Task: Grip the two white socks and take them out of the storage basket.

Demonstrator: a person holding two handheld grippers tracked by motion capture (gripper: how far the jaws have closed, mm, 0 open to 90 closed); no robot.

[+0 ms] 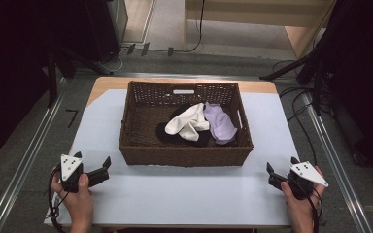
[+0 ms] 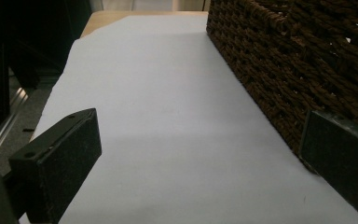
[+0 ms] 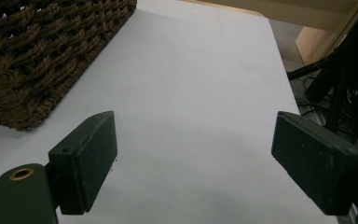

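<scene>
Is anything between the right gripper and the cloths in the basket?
Yes: the basket's near wall stands between the right gripper and the white cloth, the purple cloth and the black cloth under them. From above the basket is open, with nothing visible over the cloths. The gripper's jaws are apart and empty.

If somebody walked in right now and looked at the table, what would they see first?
Probably the big brown woven basket in the middle of the white table, with a white cloth, a pale purple cloth and a black cloth bunched inside it. Next, the left gripper and right gripper, one at each near corner, each held in a hand with jaws open and empty.
</scene>
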